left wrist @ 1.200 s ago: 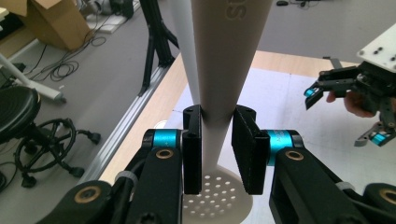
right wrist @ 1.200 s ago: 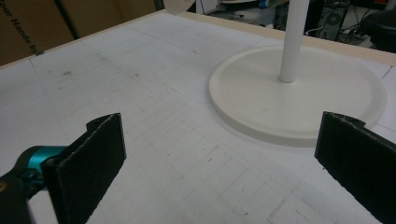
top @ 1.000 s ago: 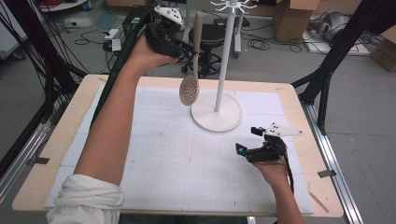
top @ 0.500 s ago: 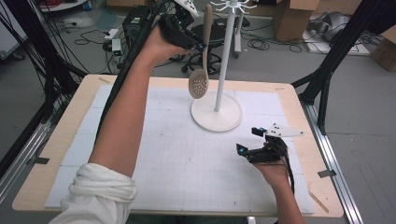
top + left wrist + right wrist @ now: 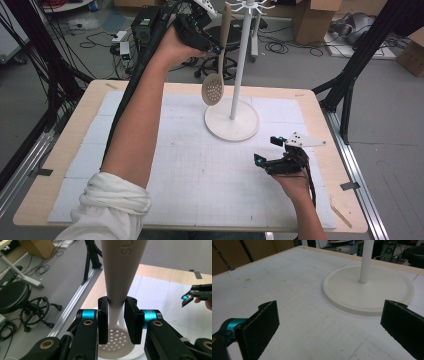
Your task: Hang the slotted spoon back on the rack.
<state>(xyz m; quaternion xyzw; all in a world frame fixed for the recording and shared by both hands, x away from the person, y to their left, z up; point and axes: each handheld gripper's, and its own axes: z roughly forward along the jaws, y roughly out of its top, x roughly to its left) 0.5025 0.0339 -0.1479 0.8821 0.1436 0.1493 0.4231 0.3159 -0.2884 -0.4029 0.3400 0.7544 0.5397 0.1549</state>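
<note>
A beige slotted spoon (image 5: 213,91) hangs bowl-down in the air, just left of the white hook stand's pole (image 5: 239,60). My left gripper (image 5: 212,46) is raised high and shut on the spoon's handle (image 5: 121,270), near the hooks (image 5: 247,6) at the stand's top. In the left gripper view the perforated bowl (image 5: 117,343) shows below the jaws, over the stand's round base (image 5: 232,121). My right gripper (image 5: 266,151) rests low over the white mat, right of the base, open with nothing between its pads (image 5: 263,323). The base (image 5: 368,292) lies just beyond it.
A white gridded mat (image 5: 200,175) covers most of the wooden table (image 5: 65,125). Black frame legs (image 5: 350,85) stand at the right edge. An office chair (image 5: 15,296), cables and cardboard boxes (image 5: 310,17) sit on the floor beyond the table.
My left gripper has carried the spoon up and to the right, closer to the stand's pole and hooks. The right gripper has stayed in place.
</note>
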